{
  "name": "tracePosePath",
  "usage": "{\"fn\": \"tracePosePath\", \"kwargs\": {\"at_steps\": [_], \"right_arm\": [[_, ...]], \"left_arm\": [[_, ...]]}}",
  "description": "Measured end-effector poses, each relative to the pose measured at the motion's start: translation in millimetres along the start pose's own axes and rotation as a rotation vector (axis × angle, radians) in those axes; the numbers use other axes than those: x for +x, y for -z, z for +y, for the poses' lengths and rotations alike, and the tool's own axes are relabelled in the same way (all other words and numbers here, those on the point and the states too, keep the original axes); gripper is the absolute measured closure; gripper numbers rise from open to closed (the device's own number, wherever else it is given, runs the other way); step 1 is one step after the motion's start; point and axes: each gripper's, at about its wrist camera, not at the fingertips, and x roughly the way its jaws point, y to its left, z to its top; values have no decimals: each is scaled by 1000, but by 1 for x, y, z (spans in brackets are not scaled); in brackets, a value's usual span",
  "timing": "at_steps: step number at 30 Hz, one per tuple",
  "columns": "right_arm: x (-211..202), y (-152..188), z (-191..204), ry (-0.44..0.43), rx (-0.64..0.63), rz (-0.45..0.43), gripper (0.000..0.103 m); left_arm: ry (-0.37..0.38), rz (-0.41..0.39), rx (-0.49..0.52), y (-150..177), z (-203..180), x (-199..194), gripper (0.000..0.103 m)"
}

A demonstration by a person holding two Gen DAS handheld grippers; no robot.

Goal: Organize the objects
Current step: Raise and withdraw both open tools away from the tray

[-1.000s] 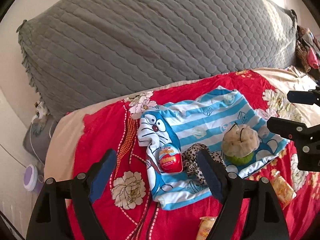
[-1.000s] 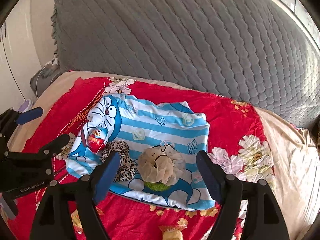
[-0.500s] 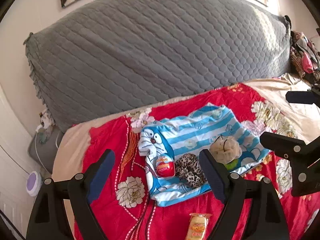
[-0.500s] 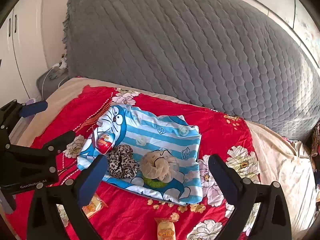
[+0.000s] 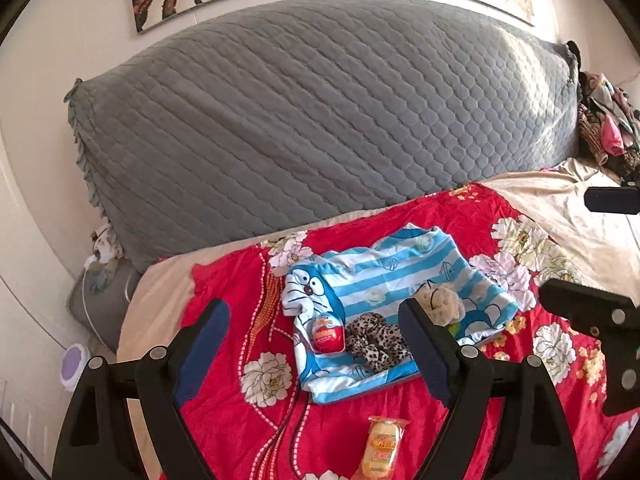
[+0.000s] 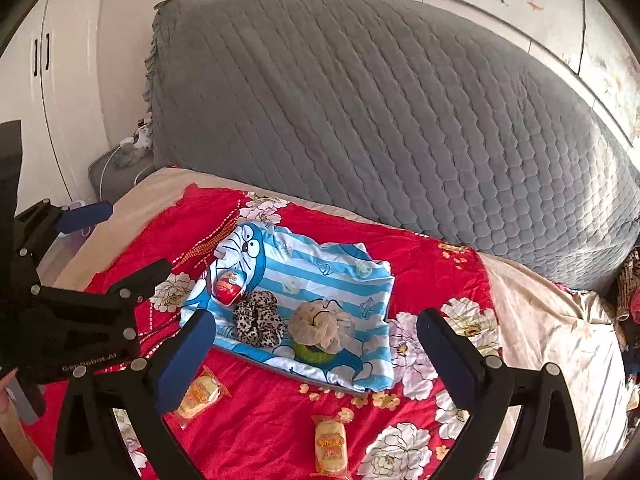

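A blue-and-white striped cartoon cloth [image 5: 400,268] [image 6: 320,276] lies flat on the red floral bedspread [image 5: 224,280]. On it rest a red toy egg [image 5: 328,330] [image 6: 229,289], a leopard scrunchie [image 5: 374,342] [image 6: 256,320] and a beige scrunchie [image 5: 440,304] [image 6: 322,322] on top of a green thing [image 6: 314,354]. My left gripper [image 5: 312,312] hovers open above and in front of the cloth. My right gripper [image 6: 316,320] hangs beside it, jaws wide open. Neither holds anything.
Yellow snack packets [image 5: 382,446] [image 6: 330,442] [image 6: 200,396] lie on the bedspread in front of the cloth. A grey quilted headboard cushion [image 5: 320,120] rises behind. Clothes are piled at far right [image 5: 604,128]. A white wardrobe [image 6: 40,80] stands at left.
Both grippers have pulled back and risen, so the cloth and its objects look smaller. The right jaws have spread wider. Snack packets have come into view.
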Motion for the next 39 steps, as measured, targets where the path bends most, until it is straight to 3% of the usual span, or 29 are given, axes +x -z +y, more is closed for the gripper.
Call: {"fn": "tracePosePath", "kwargs": {"at_steps": [10, 15, 25, 39], "right_arm": [[-20, 29, 4, -9, -58, 23, 1], [-30, 56, -11, -37, 2, 36, 1], [-55, 116, -34, -13, 42, 14, 1], [-61, 158, -35, -20, 62, -6, 1]], "left_arm": [[-2, 27, -84, 16, 1, -14, 16], [-20, 11, -49, 31, -12, -25, 16], [-5, 37, 56, 82, -53, -49, 16], [7, 84, 17, 115, -75, -62, 16]]}}
